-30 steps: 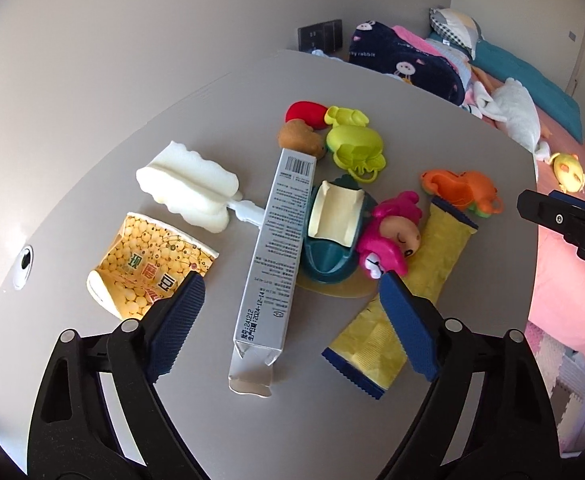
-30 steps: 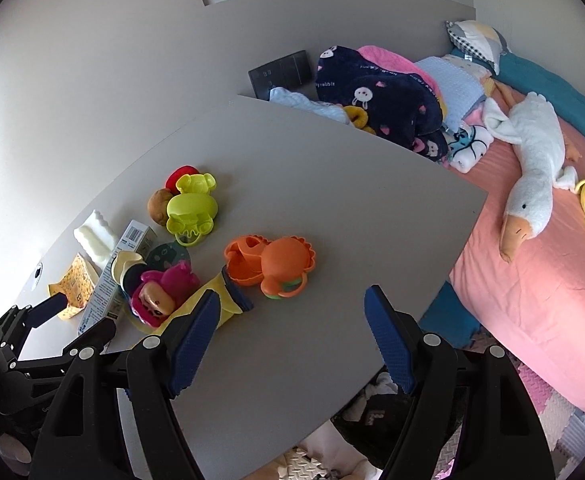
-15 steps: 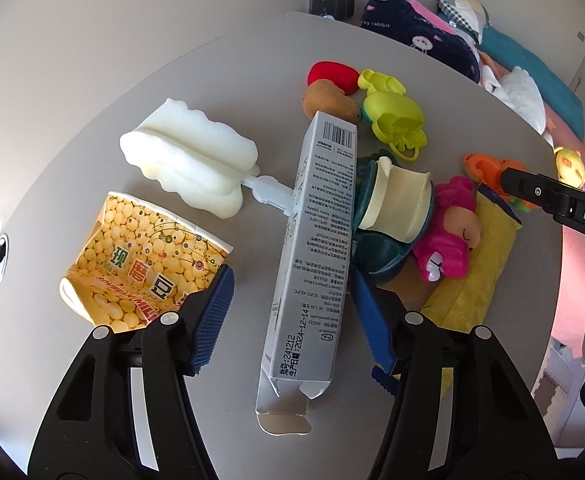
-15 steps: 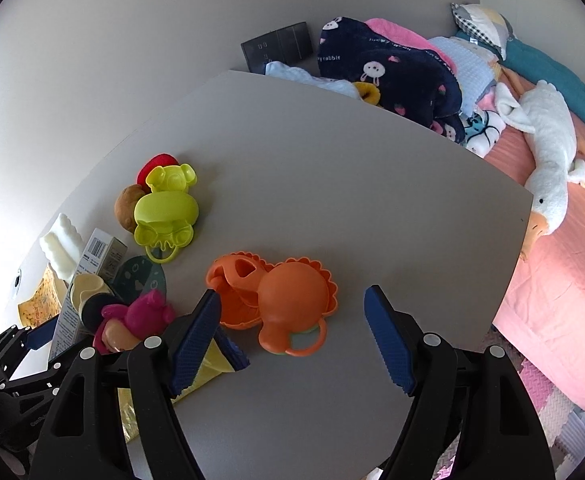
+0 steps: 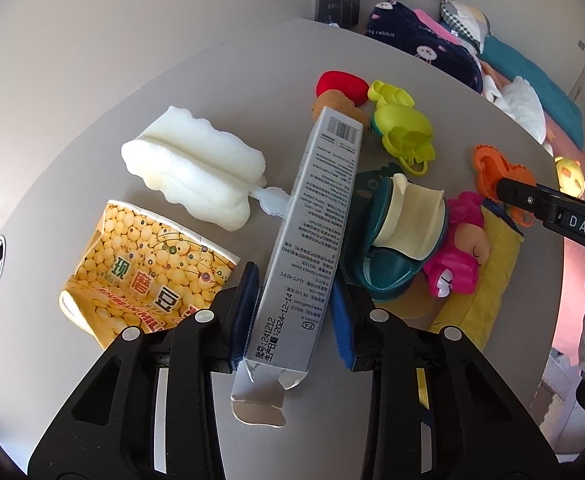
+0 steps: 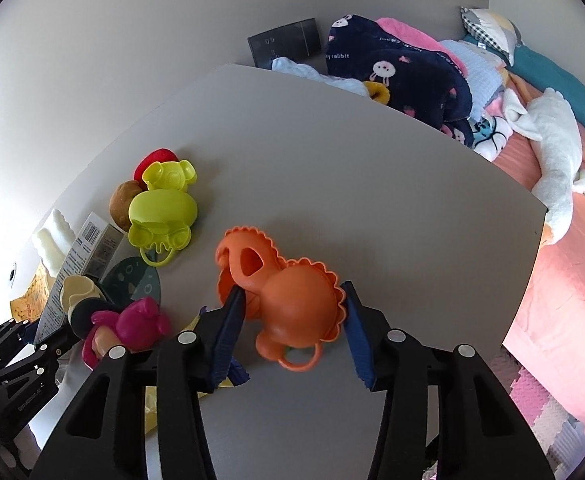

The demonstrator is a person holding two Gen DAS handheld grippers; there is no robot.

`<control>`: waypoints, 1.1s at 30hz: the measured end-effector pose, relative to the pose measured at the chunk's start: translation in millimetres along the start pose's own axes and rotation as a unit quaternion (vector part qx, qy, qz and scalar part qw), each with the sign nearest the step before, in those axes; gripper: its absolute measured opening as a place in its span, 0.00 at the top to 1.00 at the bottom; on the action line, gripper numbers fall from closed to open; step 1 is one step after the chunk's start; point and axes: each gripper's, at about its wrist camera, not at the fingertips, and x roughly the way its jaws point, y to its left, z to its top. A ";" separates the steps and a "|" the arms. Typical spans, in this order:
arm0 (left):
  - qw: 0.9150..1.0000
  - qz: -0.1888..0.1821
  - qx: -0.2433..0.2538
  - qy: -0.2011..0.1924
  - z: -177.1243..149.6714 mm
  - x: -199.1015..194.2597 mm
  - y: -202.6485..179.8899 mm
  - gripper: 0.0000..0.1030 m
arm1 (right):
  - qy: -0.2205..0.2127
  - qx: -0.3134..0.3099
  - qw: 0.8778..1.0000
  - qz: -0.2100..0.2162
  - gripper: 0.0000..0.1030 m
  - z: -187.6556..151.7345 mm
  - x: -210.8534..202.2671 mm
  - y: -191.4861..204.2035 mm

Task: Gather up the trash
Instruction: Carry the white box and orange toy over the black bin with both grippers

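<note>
Right claw [image 6: 290, 308] just closing, pads touching orange toy [image 6: 292, 300] on grey table [image 6: 372, 200].

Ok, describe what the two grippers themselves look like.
Both look alike. The left gripper and the right gripper each have two matte black plastic arms with triangular cut-outs and silver round screw heads. Their fingers carry dark blue ribbed pads. The right gripper's side, seen from the left wrist view, bears white letters "DAS". No cables, hands or sleeves show.

Off the grey table [image 6: 372, 184]: a bed with pink sheet [image 6: 564, 304], white goose plush [image 6: 552, 152], navy rabbit-print blanket [image 6: 404, 76], teal pillow [image 5: 532, 68].
</note>
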 end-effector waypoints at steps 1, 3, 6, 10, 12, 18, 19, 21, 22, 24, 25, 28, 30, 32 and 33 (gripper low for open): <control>1.000 0.001 -0.001 -0.003 -0.3 -2.5 0.6 0.70 | -0.004 0.001 1.000 0.005 0.62 0.4 -3.9 0.0; 1.000 0.001 -0.003 -0.010 -2.3 -9.2 3.1 0.70 | -0.009 -0.003 1.000 0.004 0.62 1.7 -9.2 0.9; 1.000 0.000 -0.009 -0.024 -2.5 -20.4 6.2 0.71 | -0.022 -0.008 1.000 0.003 0.62 1.3 -18.8 1.5; 0.999 0.003 -0.011 -0.044 -0.6 -37.7 7.7 0.72 | -0.040 -0.003 0.999 0.012 0.62 1.3 -36.4 0.1; 0.999 0.005 -0.009 -0.052 0.9 -46.4 5.5 0.72 | -0.047 -0.002 0.999 0.017 0.62 1.5 -45.6 -1.4; 0.997 0.001 0.002 -0.074 4.0 -65.1 -9.9 0.72 | -0.071 0.004 0.997 0.020 0.62 -2.1 -73.5 -9.9; 0.997 -0.001 0.004 -0.075 4.5 -66.5 -12.9 0.72 | -0.074 0.003 0.997 0.019 0.62 -3.3 -77.1 -11.6; 0.997 -0.006 0.009 -0.078 4.8 -69.4 -22.1 0.72 | -0.078 0.005 0.997 0.017 0.62 -7.3 -84.5 -17.1; 0.997 -0.009 0.013 -0.079 4.6 -70.9 -26.8 0.72 | -0.080 0.008 0.997 0.016 0.62 -9.3 -88.3 -20.3; 0.996 -0.015 0.020 -0.081 4.7 -72.9 -37.5 0.72 | -0.083 0.011 0.996 0.013 0.62 -13.8 -95.8 -26.4; 0.996 -0.019 0.024 -0.081 4.8 -73.2 -43.3 0.72 | -0.085 0.013 0.996 0.013 0.62 -16.3 -100.1 -30.0; 0.995 -0.030 0.036 -0.083 3.5 -75.3 -60.0 0.72 | -0.090 0.016 0.996 0.009 0.62 -24.3 -112.9 -40.4; 0.995 -0.037 0.044 -0.085 1.5 -77.3 -71.8 0.72 | -0.094 0.019 0.995 0.006 0.62 -29.6 -120.5 -47.5; 0.994 -0.044 0.054 -0.086 1.3 -78.1 -83.7 0.72 | -0.097 0.023 0.995 0.002 0.62 -35.2 -127.8 -55.6; 0.993 -0.047 0.058 -0.086 1.3 -78.6 -89.1 0.72 | -0.099 0.025 0.995 0.000 0.62 -37.1 -130.7 -58.8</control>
